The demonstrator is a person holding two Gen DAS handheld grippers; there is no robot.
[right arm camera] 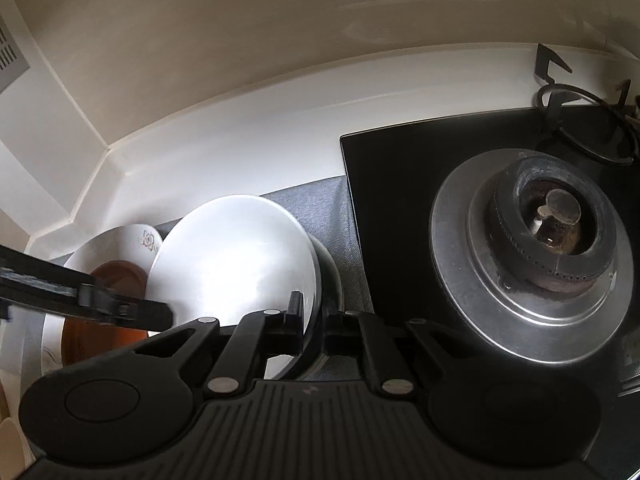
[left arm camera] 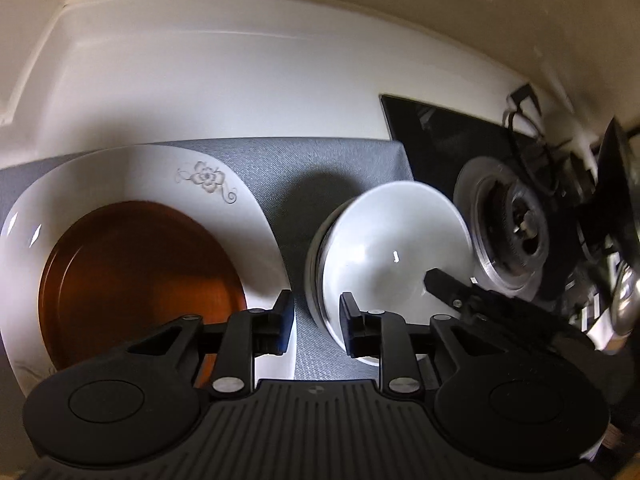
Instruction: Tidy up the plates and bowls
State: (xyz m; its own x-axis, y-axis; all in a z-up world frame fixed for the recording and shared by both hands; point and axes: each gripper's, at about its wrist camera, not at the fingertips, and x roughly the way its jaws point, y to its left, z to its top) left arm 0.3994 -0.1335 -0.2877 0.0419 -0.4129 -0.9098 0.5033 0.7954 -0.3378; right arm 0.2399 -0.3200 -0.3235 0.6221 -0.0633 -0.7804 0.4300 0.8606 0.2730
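Nearest the left wrist camera, the left gripper (left arm camera: 316,320) hangs with its jaws parted and nothing between them, over a strip of grey mat (left arm camera: 332,168) that separates the two sets of dishes. To one side of it lies a brown plate (left arm camera: 136,280) resting inside a larger white plate (left arm camera: 160,172) with a grey flower printed on its rim. To the other side stands a white bowl (left arm camera: 384,248), tilted, with what looks like the rim of a second bowl nested under it. The right gripper (right arm camera: 314,328) is clamped on that bowl's rim (right arm camera: 308,280), one finger inside and one outside, jaws clenched on it; in the left wrist view its dark finger shows at the bowl's near edge. From the right wrist view the bowl (right arm camera: 232,256) sits on the mat just beside the black glass hob (right arm camera: 392,184), and the white plate (right arm camera: 116,244) with the brown plate (right arm camera: 120,276) lies just beyond it. Farther off, a steel gas burner (right arm camera: 532,256) stands on the hob, with a black pan support (right arm camera: 584,120) behind it. The white tabletop (right arm camera: 248,148) runs back to a raised white edge below a cream wall (right arm camera: 240,20).
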